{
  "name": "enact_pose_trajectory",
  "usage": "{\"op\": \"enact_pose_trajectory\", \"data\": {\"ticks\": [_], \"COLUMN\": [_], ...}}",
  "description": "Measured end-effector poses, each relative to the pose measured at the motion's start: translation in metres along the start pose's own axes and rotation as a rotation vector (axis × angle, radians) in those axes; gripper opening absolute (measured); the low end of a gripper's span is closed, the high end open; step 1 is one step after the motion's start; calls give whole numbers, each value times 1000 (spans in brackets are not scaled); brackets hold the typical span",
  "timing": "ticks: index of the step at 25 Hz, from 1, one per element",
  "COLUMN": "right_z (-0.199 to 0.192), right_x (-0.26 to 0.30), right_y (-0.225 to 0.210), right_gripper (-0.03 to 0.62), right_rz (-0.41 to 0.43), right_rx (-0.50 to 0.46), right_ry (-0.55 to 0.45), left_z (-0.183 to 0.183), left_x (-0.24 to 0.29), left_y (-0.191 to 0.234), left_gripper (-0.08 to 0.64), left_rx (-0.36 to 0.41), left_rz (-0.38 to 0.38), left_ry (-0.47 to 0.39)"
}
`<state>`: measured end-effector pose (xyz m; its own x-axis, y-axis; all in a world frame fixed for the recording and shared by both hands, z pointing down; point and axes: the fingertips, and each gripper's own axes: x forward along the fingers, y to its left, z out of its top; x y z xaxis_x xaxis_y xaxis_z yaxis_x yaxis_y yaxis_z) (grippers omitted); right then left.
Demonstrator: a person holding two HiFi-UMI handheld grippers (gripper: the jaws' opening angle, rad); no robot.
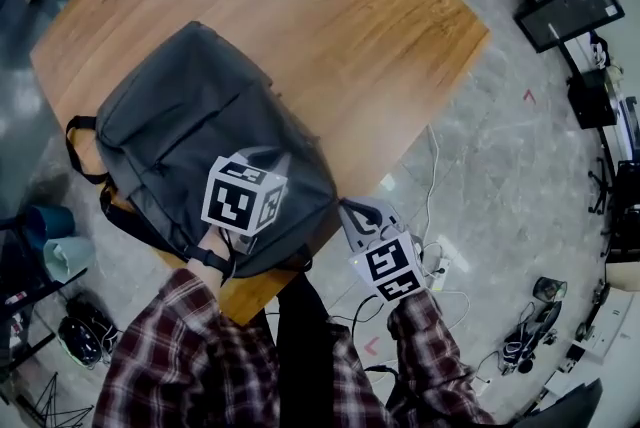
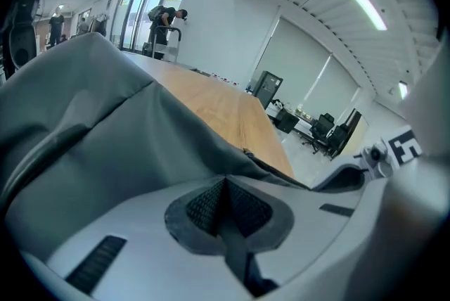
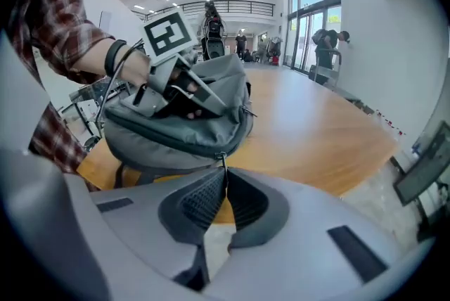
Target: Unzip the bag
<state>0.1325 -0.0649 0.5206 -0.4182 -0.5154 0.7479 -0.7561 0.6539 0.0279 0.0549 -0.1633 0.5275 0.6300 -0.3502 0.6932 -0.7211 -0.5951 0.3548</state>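
Right now we have the grey bag (image 1: pixel 200 141) lying flat on the wooden desk (image 1: pixel 340 16), at the corner nearest us, with its black straps (image 1: pixel 82 151) trailing over the desk's edge. Our left gripper (image 2: pixel 225 186) rests on the bag's near end with its jaws pressed together; a fold of the grey fabric is bunched right at their tips and rises away from them. Our right gripper (image 3: pixel 225 176) sits just off the desk edge beside the bag's near right corner. Its jaws are clamped on the small metal zipper pull (image 3: pixel 223 160), which stands upright between the pads. From that pull the dark zipper line (image 3: pixel 169 145) curves around the bag's rim and looks shut along the stretch we can see. The bag's inside shows in no view.
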Motion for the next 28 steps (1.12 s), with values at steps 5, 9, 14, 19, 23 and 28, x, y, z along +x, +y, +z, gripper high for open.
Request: {"op": "enact_pose_trajectory", "data": {"ticks": [5, 9, 14, 19, 23, 28], "right_z": [21, 42, 70, 67, 51, 41], "right_x": [20, 45, 71, 67, 47, 22], "right_y": [-26, -40, -50, -44, -24, -7], "right_gripper": [17, 15, 17, 15, 15, 17], "right_rz": [-6, -1, 25, 35, 47, -40], "right_rx": [-48, -118, -205, -186, -152, -74], "right_ry": [-19, -21, -5, 17, 47, 85], "left_z": [-20, -35, -37, -34, -30, -22], "left_x": [-14, -25, -27, -17, -8, 7], "left_y": [-7, -12, -9, -7, -6, -13], "left_gripper": [6, 6, 6, 6, 6, 6], "left_rx": [188, 212, 66, -12, -55, -103], "left_rz": [60, 77, 65, -50, -61, -66], "left_ry": [69, 96, 91, 140, 138, 152]}}
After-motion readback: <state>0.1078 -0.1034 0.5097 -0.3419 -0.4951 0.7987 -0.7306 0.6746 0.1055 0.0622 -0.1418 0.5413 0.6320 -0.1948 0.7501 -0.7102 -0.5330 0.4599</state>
